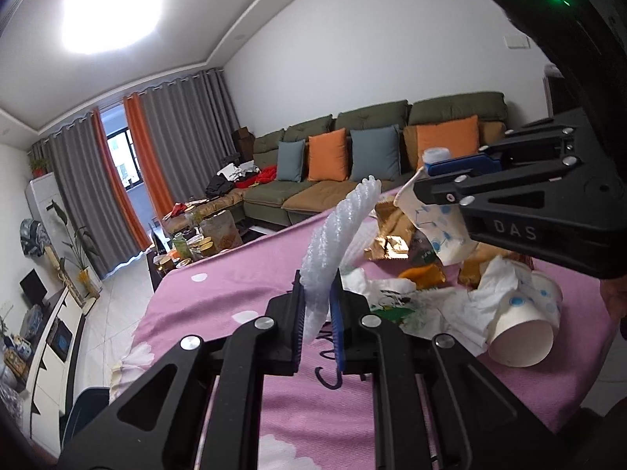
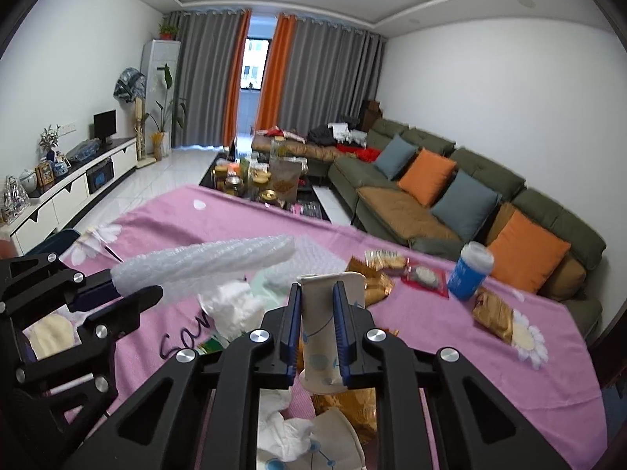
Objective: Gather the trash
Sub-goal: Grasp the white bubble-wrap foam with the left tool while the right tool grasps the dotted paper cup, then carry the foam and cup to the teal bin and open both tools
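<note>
Claws first: the left claw (image 1: 317, 313) is clamped on a twisted roll of bubble wrap (image 1: 341, 235), which sticks up and away from its pads toward one o'clock. The right claw (image 2: 318, 325) has its blue pads pressed on the sides of a flattened paper cup (image 2: 319, 313) printed with blue dots, squeezed narrow and standing upright between them. From the left wrist view that same cup (image 1: 435, 223) hangs crumpled below the right claw (image 1: 425, 180) at two o'clock; from the right wrist view the left claw (image 2: 129, 290) sits at nine o'clock with the wrap (image 2: 207, 262) jutting toward three.

Beneath both lies the rest of the trash on a counter covered by a pink flowered cloth (image 2: 431, 313): crumpled white tissues (image 2: 235, 301), a second paper cup (image 1: 525, 337) lying on its side at four o'clock of the left claw, gold snack wrappers (image 2: 493, 313), a flat sheet of bubble wrap (image 2: 313, 254), and a small blue-and-white tub (image 2: 470, 270) standing at two o'clock of the right claw.

Farther out stand a green sofa (image 2: 470, 180) with orange and grey cushions, and grey and orange curtains (image 2: 313, 82).
</note>
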The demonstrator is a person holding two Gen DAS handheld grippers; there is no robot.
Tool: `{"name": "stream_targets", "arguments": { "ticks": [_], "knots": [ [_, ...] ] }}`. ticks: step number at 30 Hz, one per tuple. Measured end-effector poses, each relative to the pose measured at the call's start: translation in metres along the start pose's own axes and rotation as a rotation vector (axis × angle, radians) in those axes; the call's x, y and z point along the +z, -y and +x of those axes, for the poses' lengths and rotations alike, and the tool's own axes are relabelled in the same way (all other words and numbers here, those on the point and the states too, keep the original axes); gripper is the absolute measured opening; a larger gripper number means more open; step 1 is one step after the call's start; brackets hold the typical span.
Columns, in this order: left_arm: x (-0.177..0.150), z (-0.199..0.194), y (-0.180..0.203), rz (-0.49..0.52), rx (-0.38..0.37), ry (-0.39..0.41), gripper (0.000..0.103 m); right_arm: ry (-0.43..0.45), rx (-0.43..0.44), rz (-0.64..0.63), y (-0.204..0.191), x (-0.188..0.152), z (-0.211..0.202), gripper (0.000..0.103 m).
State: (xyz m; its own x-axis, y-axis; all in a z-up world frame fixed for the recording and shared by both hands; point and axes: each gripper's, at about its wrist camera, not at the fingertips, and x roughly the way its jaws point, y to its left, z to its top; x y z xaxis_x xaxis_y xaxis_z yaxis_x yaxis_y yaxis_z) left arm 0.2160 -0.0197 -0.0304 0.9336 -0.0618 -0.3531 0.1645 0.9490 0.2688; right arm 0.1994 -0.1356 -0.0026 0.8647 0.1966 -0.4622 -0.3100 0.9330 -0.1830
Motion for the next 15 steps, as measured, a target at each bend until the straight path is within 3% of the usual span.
{"name": "stream_targets", "arguments": {
  "ticks": [7, 15],
  "knots": [
    [0.001, -0.021, -0.034, -0.076, 0.067, 0.024, 0.012, 0.078, 0.048, -0.047, -0.022, 0.022, -0.019, 0.014],
    [-0.012, -0.059, -0.079, -0.149, 0.231, 0.020, 0.012, 0.140, 0.213, -0.092, -0.072, 0.052, -0.023, 0.014]
  ]
}}
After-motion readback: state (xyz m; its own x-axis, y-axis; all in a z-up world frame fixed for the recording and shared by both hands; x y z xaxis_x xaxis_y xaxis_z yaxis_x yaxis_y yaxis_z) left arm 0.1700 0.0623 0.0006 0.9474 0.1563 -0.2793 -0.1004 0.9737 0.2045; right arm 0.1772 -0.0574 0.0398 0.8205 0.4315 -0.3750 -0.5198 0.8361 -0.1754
